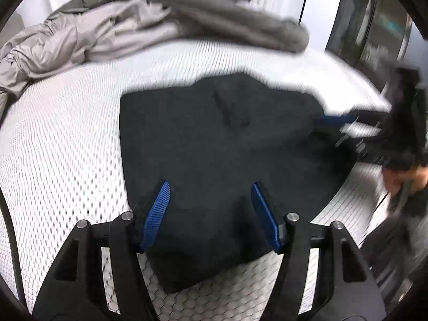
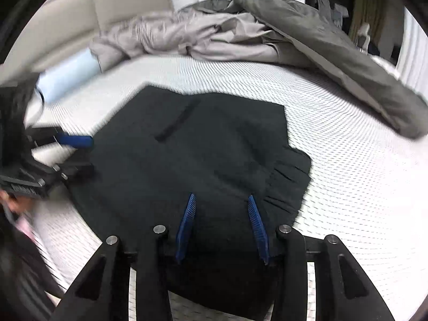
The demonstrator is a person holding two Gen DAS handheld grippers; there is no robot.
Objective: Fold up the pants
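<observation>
Two claws are hovering over dark pants (image 1: pixel 214 139) lying folded on the bed (image 1: pixel 67 147) | left claw (image 1: pixel 211 211) and right claw (image 2: pixel 222 224) both gaping, holding nothing | fold looking nearly finished; next move likely calling for smoothing or one last fold.

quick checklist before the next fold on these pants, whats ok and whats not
1. Pants lying folded on the mattress: ok.
2. Left tool open, nothing pinched: ok.
3. Right tool open, nothing pinched: ok.
4. Duvet clear of the pants: ok.
5. Edges lined up underneath: cannot tell, the layers are hidden.
6. Waistband flat: not ok, it looks gathered.
</observation>
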